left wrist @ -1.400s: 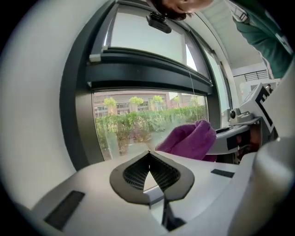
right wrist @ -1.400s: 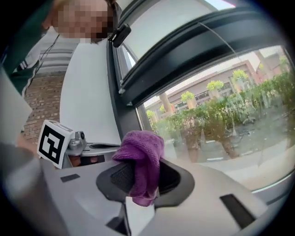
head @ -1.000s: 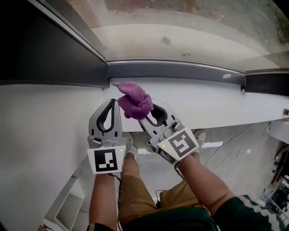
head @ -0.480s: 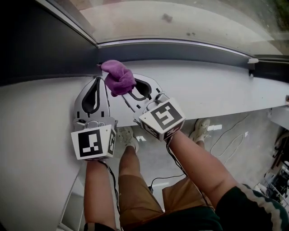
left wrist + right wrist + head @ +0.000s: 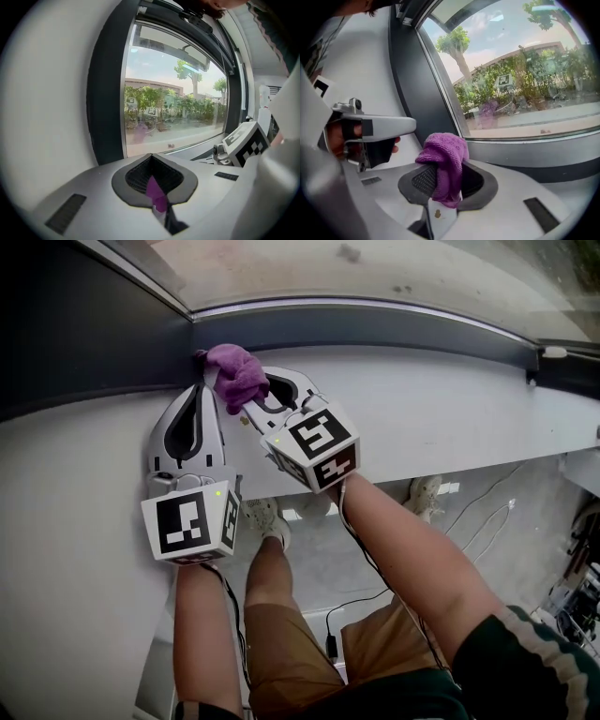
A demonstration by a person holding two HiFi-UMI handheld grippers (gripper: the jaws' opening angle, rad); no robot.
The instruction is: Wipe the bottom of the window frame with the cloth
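Note:
A bunched purple cloth is pressed into the left corner of the window, where the dark grey bottom frame meets the side frame. My right gripper is shut on the cloth, which bulges above its jaws in the right gripper view. My left gripper rests on the white sill just left of the cloth, jaws together. In the left gripper view a thin purple sliver shows in the slit between the jaws; I cannot tell what it is.
The dark side frame rises directly left of both grippers. The bottom frame runs on to the right with a small fitting at its far end. Below the sill are the person's legs and floor cables.
Both grippers have moved left and toward the glass. The cloth has gone from the open sill into the window's left corner, against the frame.

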